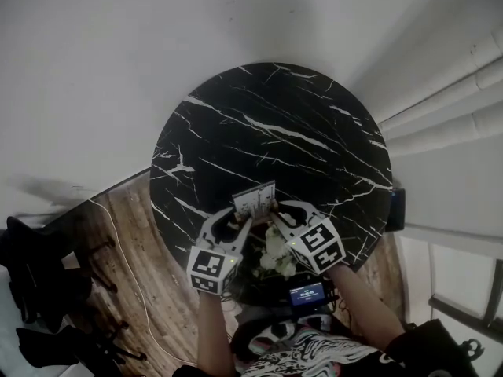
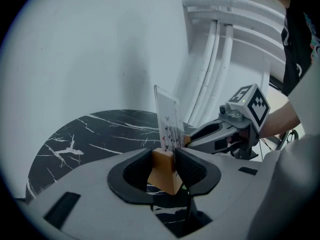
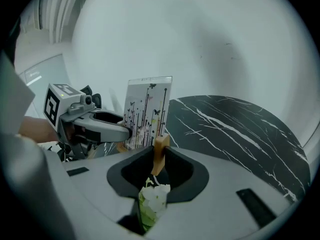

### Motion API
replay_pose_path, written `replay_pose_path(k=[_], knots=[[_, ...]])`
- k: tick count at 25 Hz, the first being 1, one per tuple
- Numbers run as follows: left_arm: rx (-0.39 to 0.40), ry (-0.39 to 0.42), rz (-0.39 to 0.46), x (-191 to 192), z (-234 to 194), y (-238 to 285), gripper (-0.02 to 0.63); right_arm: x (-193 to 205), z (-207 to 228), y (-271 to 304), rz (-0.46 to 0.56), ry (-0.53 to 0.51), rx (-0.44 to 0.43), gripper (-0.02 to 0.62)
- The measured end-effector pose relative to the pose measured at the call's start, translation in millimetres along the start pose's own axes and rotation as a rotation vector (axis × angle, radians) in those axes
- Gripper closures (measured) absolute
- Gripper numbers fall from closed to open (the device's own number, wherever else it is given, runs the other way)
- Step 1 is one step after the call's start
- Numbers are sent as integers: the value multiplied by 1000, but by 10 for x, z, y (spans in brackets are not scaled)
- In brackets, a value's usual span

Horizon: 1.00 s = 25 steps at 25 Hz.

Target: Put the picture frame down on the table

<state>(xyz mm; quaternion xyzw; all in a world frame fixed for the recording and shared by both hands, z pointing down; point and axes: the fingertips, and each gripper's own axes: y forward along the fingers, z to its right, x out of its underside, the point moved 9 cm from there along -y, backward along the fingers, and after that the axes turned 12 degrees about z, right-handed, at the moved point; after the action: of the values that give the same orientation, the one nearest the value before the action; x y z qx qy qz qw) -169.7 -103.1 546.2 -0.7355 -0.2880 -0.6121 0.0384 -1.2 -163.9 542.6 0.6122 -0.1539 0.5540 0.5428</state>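
Holding one hand-held gripper in each hand, a person in patterned clothing (image 1: 314,352) stands at the near edge of a round black marble bench (image 1: 267,124). Just in front of the person, a small lit screen (image 1: 307,294) sits low, and beside it is a bunch of white flowers (image 1: 277,254); what the flowers stand in is hidden.

Over the flowers, the left hand-held gripper (image 1: 236,225) and the right hand-held gripper (image 1: 283,210) meet from either side on the picture frame (image 1: 255,201). The left jaws are clamped on the thick wooden foot (image 2: 164,170) of the frame. The right jaws are pressed on the thin end of that same foot.

Upright in the foot is a clear panel holding a white print (image 3: 146,111) of dark stems and butterflies. The frame is over the near part of the bench; I cannot tell whether its foot touches the marble.

To the left of the bench a thin cable (image 1: 118,238) trails across the wooden floor (image 1: 134,218). Beyond the bench is a plain white wall (image 1: 118,53), with white pipes (image 1: 448,93) on the far right.
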Motion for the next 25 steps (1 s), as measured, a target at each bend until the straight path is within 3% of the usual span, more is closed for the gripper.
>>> replay_pose_path(k=[25], knots=[[19, 27, -39, 423, -126, 225, 454, 321, 199, 271, -107, -26, -17, 523]])
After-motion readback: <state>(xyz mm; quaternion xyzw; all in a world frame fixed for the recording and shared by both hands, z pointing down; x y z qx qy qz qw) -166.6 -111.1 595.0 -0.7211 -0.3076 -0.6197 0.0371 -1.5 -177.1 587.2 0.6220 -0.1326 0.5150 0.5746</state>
